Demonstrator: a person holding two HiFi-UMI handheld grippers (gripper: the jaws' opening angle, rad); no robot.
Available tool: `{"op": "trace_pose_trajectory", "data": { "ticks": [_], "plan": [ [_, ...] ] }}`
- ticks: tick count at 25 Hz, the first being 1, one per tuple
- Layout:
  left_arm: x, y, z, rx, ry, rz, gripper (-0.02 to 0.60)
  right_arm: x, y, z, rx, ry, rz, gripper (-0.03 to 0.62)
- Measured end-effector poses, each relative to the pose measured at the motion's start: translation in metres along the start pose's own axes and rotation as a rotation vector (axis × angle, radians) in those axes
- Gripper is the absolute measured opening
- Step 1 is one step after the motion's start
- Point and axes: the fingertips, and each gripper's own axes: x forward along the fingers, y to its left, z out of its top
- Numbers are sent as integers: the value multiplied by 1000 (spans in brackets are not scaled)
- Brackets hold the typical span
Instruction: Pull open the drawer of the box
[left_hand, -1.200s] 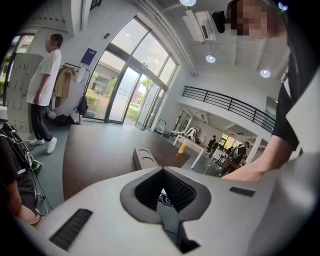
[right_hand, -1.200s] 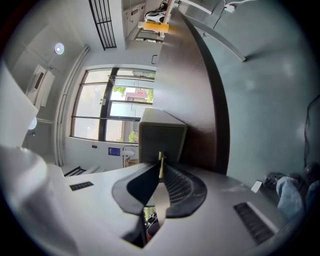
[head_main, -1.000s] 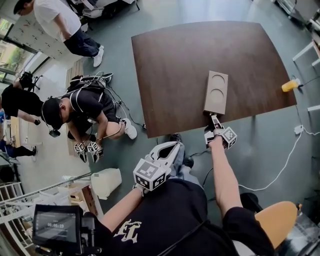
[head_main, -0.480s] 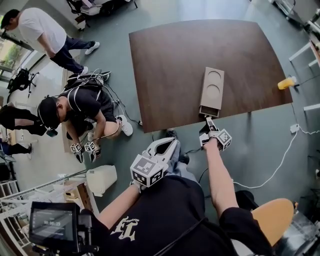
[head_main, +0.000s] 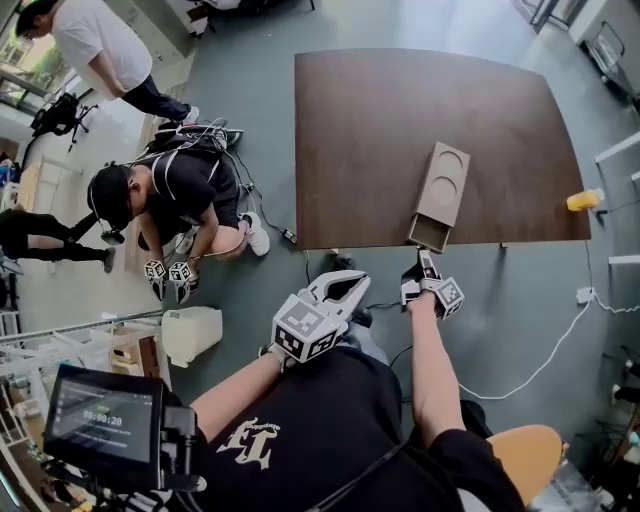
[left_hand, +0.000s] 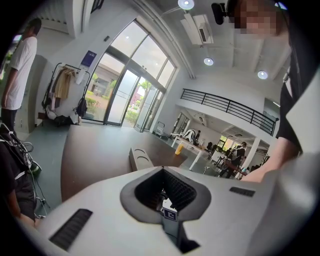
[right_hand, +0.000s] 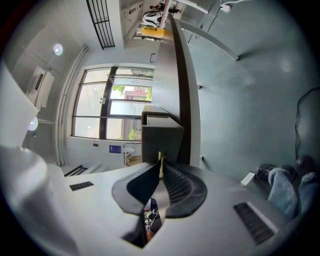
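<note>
A long tan box (head_main: 445, 185) with two round hollows in its top lies near the front edge of the dark brown table (head_main: 380, 130). Its drawer (head_main: 430, 234) stands partly out and overhangs the table edge. My right gripper (head_main: 425, 259) is just off that edge, shut on the drawer's small brass knob (right_hand: 160, 161), which shows between its jaws in the right gripper view (right_hand: 160, 170) against the drawer front (right_hand: 161, 141). My left gripper (head_main: 354, 284) hangs shut and holds nothing, over the floor to the left. Its view (left_hand: 166, 199) shows the box (left_hand: 140, 159) beyond it.
A person (head_main: 165, 195) crouches on the floor left of the table with a pair of grippers, and another stands at the far left. A white canister (head_main: 192, 333) sits on the floor. A yellow object (head_main: 582, 200) lies right of the table, and a white cable (head_main: 540, 362) crosses the floor.
The drawer has slid out of the box toward the table edge as my right gripper drew back with the knob. The left gripper has stayed shut at my side.
</note>
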Motion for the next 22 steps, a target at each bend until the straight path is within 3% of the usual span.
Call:
{"op": "trace_pose_trajectory", "data": {
  "ticks": [6,22],
  "plan": [
    [-26,-29,-19,10,-23,-1,6,-39,-6,-25,-20,25,3,14],
    [-13,-57,-34,35,7,-58,6,-60,-17,-43,-10,58,-37,19]
  ]
}}
